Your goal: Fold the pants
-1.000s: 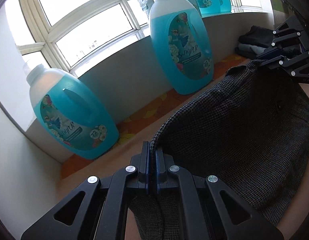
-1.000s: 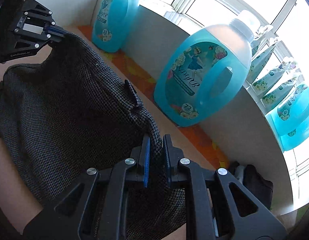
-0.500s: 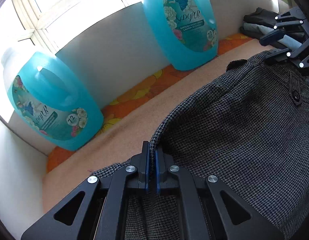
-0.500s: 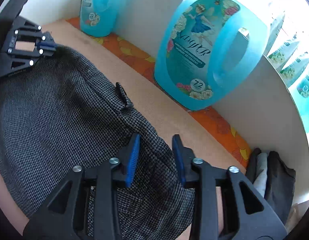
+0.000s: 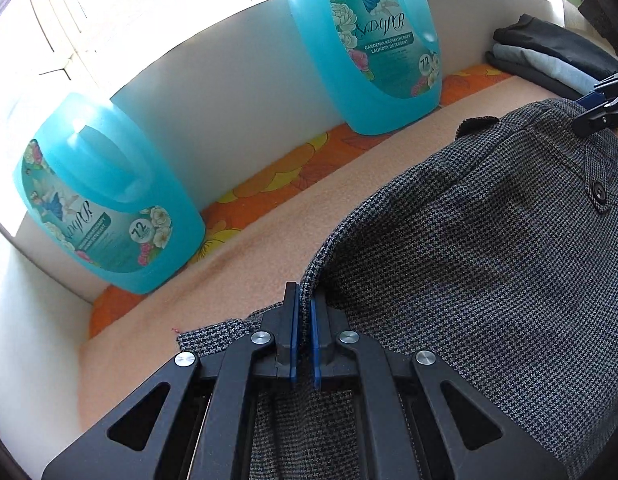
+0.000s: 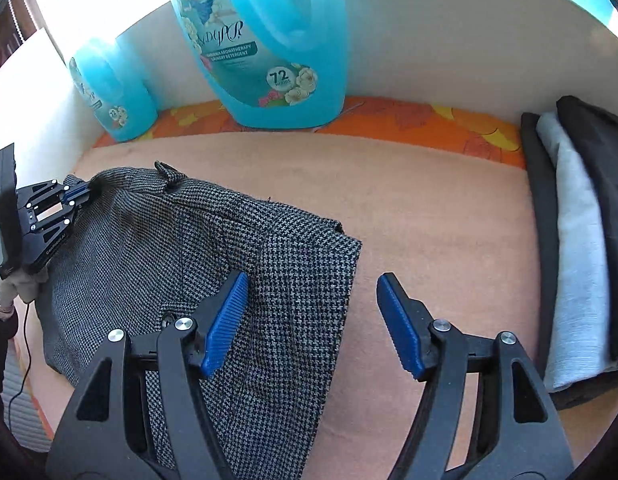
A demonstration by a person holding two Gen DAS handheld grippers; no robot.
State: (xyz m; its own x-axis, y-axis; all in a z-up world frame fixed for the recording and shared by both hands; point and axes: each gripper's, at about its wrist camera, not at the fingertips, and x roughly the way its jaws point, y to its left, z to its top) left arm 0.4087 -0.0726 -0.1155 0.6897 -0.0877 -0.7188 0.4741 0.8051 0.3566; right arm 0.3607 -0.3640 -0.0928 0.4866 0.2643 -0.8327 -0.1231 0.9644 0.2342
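Released, right hand-held gripper point(image 6: 313, 320) now gapes over pants point(image 6: 213, 240) edge.

Two large translucent blue laundry detergent jugs, the nearer jug point(image 6: 265, 40) and the smaller-looking farther jug point(image 6: 109, 92), stood ahead of the fingers against a white back wall point(image 6: 429, 48). They rested on an orange leaf-patterned cloth strip point(image 6: 409, 120). A stack of folded dark and pale grey garments point(image 6: 573, 240) lay right of the fingers on the peach tabletop point(image 6: 429, 208).

Right claw point(image 6: 313, 320) opened wide, released pants point(image 6: 237, 264); pants lowered flat onto pad.
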